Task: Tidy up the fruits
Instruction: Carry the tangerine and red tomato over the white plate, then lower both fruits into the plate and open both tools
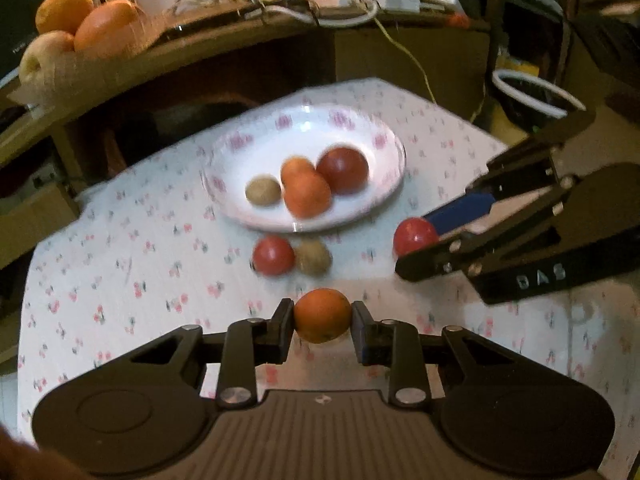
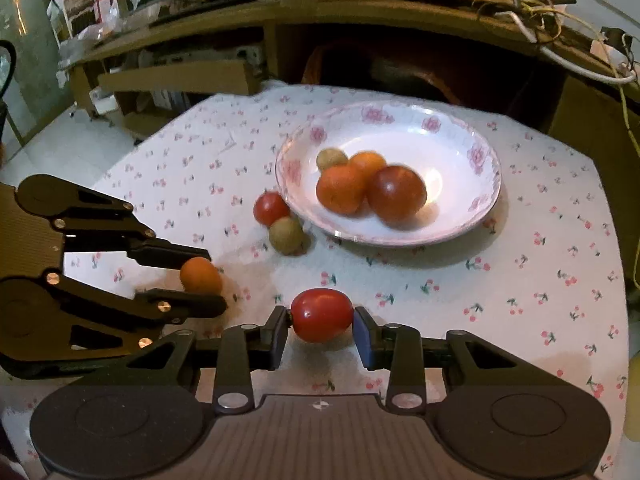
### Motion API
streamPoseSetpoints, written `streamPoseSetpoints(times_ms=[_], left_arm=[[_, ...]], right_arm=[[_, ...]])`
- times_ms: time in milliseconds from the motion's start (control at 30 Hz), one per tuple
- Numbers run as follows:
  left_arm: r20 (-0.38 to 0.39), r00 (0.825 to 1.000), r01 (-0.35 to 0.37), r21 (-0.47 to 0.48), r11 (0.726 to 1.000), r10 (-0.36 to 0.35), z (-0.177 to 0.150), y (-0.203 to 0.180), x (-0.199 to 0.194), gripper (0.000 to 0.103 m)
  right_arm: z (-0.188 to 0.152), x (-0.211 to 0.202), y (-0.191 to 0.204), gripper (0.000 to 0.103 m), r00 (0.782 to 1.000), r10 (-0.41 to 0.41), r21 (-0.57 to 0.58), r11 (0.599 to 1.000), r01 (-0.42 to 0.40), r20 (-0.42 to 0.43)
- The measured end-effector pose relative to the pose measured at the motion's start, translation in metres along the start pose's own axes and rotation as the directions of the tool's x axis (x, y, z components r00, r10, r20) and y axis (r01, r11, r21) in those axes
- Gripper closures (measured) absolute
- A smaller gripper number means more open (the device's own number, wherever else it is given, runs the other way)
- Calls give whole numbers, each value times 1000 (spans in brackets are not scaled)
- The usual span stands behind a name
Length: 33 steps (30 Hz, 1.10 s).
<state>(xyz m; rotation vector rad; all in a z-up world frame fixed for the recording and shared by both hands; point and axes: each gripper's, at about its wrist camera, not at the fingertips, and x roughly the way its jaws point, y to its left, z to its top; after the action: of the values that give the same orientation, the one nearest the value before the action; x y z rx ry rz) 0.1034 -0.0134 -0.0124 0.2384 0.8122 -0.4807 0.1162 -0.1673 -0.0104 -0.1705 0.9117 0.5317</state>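
My left gripper [image 1: 322, 316] is shut on a small orange [image 1: 322, 315], held just above the cherry-print cloth; it also shows at the left of the right wrist view [image 2: 202, 280]. My right gripper [image 2: 322, 318] is shut on a red tomato [image 2: 321, 314]; it shows at the right of the left wrist view [image 1: 416, 244]. A white floral plate [image 2: 472, 152] ahead holds two oranges [image 2: 341, 189], a dark red tomato [image 2: 397, 194] and a small brown fruit [image 2: 331, 158]. A loose red tomato [image 2: 271, 208] and a brown fruit [image 2: 286, 235] lie touching, just left of the plate.
The table [image 2: 540, 280] has a cherry-print cloth. Behind it runs a wooden shelf [image 1: 224, 36] with larger oranges and an apple [image 1: 44, 58] at its left, plus cables. Cardboard boxes [image 2: 176, 80] stand beyond the table's far left corner.
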Motion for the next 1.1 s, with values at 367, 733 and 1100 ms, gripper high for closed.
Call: streamPoseSetpoints(times_ms=[367, 733, 1100], left_arm=[[80, 996, -38, -13, 999, 39, 43, 2, 9, 68], [60, 995, -84, -22, 996, 85, 54, 10, 41, 68], [63, 994, -88, -26, 996, 89, 54, 16, 51, 68]], right_arm=[[27, -11, -15, 67, 992, -63, 52, 997, 57, 108], [37, 10, -34, 67, 992, -95, 85, 993, 88, 86], [40, 22, -40, 67, 991, -113, 76, 991, 107, 72]])
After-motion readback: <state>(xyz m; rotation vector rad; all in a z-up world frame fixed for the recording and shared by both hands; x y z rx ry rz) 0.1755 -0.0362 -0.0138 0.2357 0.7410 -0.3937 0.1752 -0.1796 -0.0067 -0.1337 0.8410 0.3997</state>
